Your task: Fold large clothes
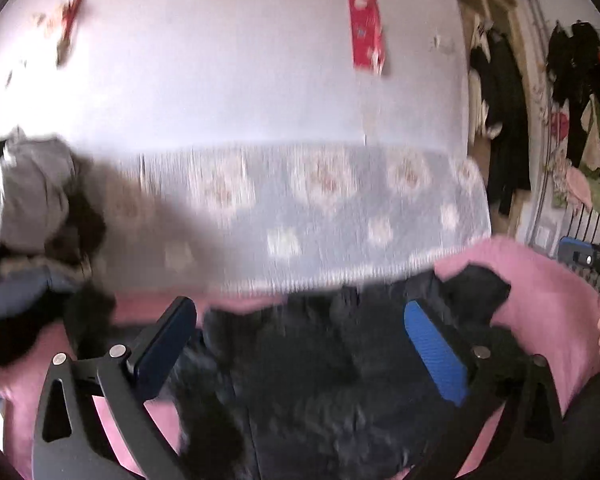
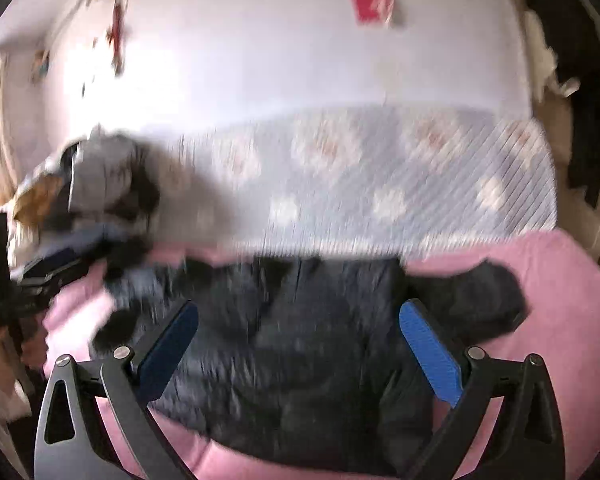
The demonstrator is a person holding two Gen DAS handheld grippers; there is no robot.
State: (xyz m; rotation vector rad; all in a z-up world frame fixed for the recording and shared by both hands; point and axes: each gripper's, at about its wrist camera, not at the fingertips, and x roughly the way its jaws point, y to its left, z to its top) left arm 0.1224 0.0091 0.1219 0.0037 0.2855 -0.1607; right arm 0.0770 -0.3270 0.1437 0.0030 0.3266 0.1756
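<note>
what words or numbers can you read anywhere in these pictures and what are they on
None can be read.
Red strip on the white wall: pale marks on it, too blurred to read in either view.
Red hanging ornament on the wall: no legible text.
Dark jacket on the pink sheet: no label visible.
Flowered blanket: pattern only, no words.

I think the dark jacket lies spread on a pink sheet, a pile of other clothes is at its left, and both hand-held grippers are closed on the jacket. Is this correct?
Not quite. Both wrist views show the jaws spread wide above the dark jacket, gripping nothing: the left hand-held gripper and the right hand-held gripper are open. The pink sheet and the pile of other clothes at the left are as you say.
</note>
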